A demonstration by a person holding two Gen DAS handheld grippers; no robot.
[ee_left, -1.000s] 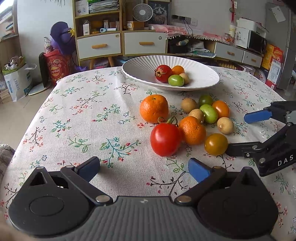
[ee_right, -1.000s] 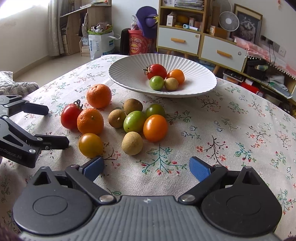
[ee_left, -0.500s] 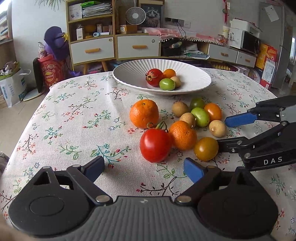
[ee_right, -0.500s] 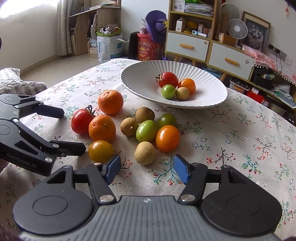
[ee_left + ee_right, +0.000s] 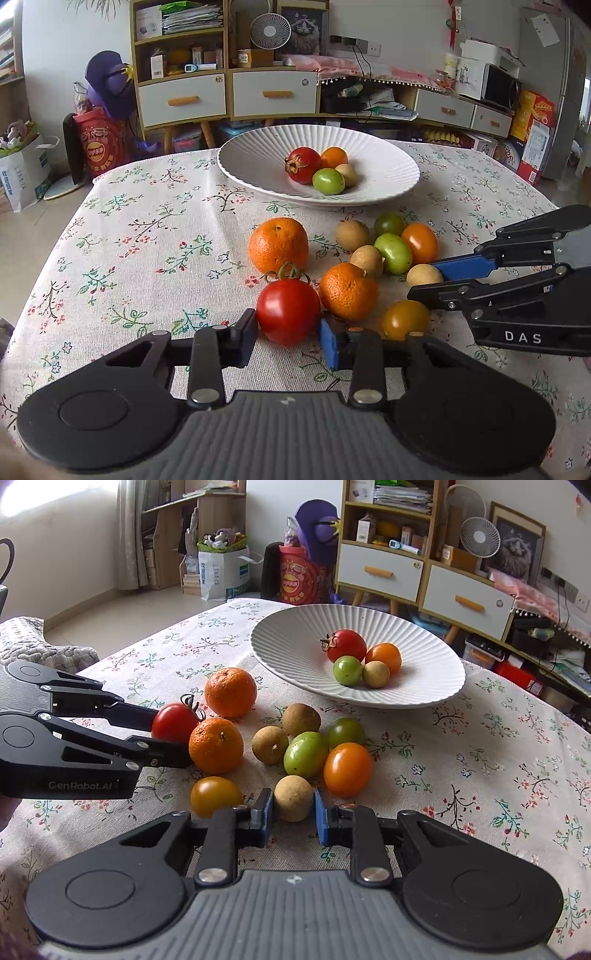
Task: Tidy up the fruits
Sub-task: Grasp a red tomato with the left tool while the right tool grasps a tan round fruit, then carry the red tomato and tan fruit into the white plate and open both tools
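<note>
Both jaws just closed: left hand-held gripper (image 5: 288, 334) clamps the red tomato (image 5: 288, 312), right hand-held gripper (image 5: 293, 814) clamps the brown fruit (image 5: 293, 798); the plate (image 5: 436, 686) lies ahead.

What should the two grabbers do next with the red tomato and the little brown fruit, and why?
Probably lift both straight up, then carry them to the white plate. The left gripper has just closed on the red tomato, and the right gripper on the little brown fruit. Both fruits still sit on the tablecloth, crowded by neighbours.

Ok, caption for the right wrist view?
Right gripper shut on a brown fruit; left gripper grips the red tomato beside the plate.
</note>
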